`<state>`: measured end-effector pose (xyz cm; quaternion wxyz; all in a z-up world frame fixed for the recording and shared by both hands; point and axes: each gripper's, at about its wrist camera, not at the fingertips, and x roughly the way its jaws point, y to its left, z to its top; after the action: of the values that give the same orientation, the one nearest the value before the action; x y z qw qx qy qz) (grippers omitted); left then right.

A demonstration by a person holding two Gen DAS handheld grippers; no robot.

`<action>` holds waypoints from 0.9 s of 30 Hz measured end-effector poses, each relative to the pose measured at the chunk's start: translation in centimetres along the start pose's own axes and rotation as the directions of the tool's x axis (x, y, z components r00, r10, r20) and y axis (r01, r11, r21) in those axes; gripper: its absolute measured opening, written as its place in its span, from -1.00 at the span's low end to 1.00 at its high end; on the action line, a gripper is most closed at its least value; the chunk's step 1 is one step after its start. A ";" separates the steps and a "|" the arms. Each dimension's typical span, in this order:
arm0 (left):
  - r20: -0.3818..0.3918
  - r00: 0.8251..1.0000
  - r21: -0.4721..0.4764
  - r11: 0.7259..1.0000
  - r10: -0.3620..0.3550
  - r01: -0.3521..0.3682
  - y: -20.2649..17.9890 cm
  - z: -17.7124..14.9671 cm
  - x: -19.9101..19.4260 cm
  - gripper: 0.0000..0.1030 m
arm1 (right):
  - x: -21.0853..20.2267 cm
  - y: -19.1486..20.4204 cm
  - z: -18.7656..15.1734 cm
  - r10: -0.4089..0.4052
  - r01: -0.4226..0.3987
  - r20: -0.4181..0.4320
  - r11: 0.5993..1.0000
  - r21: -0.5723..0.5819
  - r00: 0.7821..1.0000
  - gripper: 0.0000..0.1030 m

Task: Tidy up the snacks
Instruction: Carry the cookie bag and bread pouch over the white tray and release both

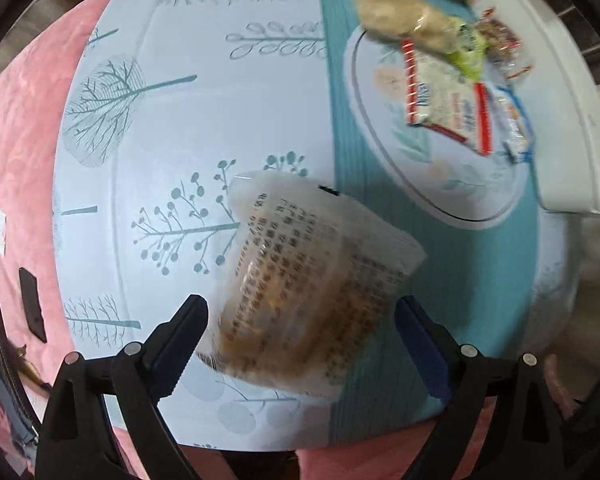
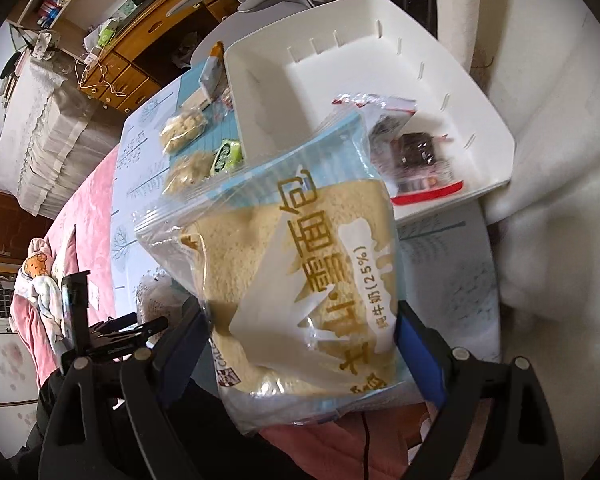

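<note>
My left gripper (image 1: 300, 340) is shut on a clear snack bag with printed text and brown filling (image 1: 304, 280), held above the tree-patterned tabletop (image 1: 160, 120). My right gripper (image 2: 300, 344) is shut on a bagged bread slice with gold lettering (image 2: 292, 272), held up in front of the white bin (image 2: 340, 60). The bin holds a red-edged packet of dark snacks (image 2: 412, 152). More snacks lie on a round plate (image 1: 380, 128): a white and red packet (image 1: 440, 96) and pale puffed bags (image 1: 396, 16).
A teal runner (image 1: 480, 280) lies under the plate. The white bin (image 1: 540, 80) stands beyond it. Pink bedding (image 1: 24, 140) surrounds the table, with a dark phone (image 1: 32, 304) on it. A wooden desk (image 2: 148, 28) and chair stand behind.
</note>
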<state>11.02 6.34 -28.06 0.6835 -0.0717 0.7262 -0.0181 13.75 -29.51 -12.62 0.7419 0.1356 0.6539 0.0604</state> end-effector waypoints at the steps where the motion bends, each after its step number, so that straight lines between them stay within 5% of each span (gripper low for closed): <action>1: -0.005 1.000 -0.007 1.000 0.002 -0.002 0.1 0.1 0.4 0.82 | 0.0 -0.3 0.3 0.000 0.000 -0.002 1.000 0.002 1.000 0.74; 7: -0.053 0.998 -0.044 0.999 0.016 -0.018 0.1 0.7 1.9 0.75 | -0.4 -2.2 1.4 0.016 -0.016 -0.003 0.999 0.030 1.000 0.74; 17: -0.101 0.993 -0.090 0.993 0.066 -0.075 -1.3 1.8 1.3 0.35 | -0.9 -3.7 3.2 0.072 -0.072 0.005 0.997 0.030 0.997 0.74; 27: -0.102 0.988 -0.145 0.981 0.112 -0.126 -5.1 0.6 -2.7 0.30 | -1.6 -4.9 5.3 0.094 -0.093 0.018 0.994 -0.051 0.995 0.74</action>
<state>12.21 1.74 -24.76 0.6411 -0.0789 0.7597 0.0746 18.37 -35.30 -11.87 0.7479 0.1480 0.6376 0.1104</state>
